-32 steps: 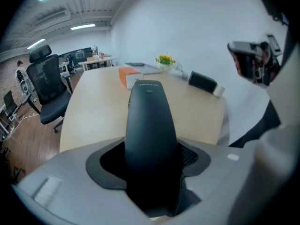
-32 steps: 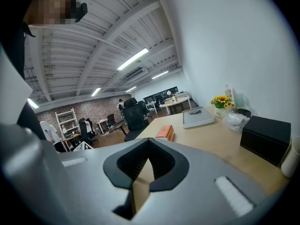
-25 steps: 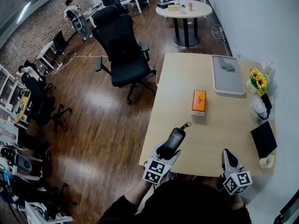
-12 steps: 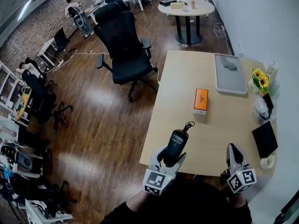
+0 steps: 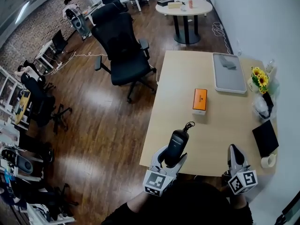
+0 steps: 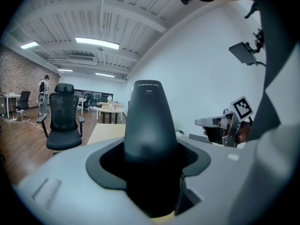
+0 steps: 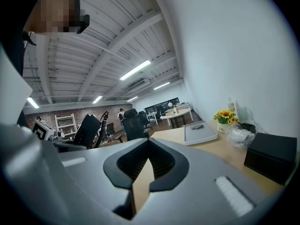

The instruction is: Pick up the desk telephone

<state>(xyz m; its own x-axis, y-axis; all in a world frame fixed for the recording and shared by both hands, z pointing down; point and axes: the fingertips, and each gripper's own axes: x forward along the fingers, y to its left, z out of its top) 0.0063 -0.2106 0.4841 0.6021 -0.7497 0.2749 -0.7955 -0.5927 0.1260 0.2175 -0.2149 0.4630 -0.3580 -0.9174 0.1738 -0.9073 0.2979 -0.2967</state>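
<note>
A black telephone handset (image 5: 176, 143) with a coiled cord stub at its far end hangs above the near left part of the wooden desk (image 5: 187, 69). My left gripper (image 5: 170, 157) is shut on its lower half. In the left gripper view the handset (image 6: 149, 121) stands upright between the jaws and fills the middle. My right gripper (image 5: 234, 156) hovers over the desk's near right edge, jaws together and holding nothing. In the right gripper view its tips (image 7: 149, 159) meet, with only a sliver of desk showing behind them. No telephone base is in view.
On the desk lie an orange box (image 5: 199, 100), a grey tray (image 5: 228, 74), sunflowers in a vase (image 5: 258, 77), a black box (image 5: 265, 138) and a tape roll (image 5: 268, 161). A black office chair (image 5: 119, 46) stands left of the desk on the wooden floor.
My left gripper has risen with the handset and tipped it more upright. The right gripper has come up slightly. Nothing on the desk has moved.
</note>
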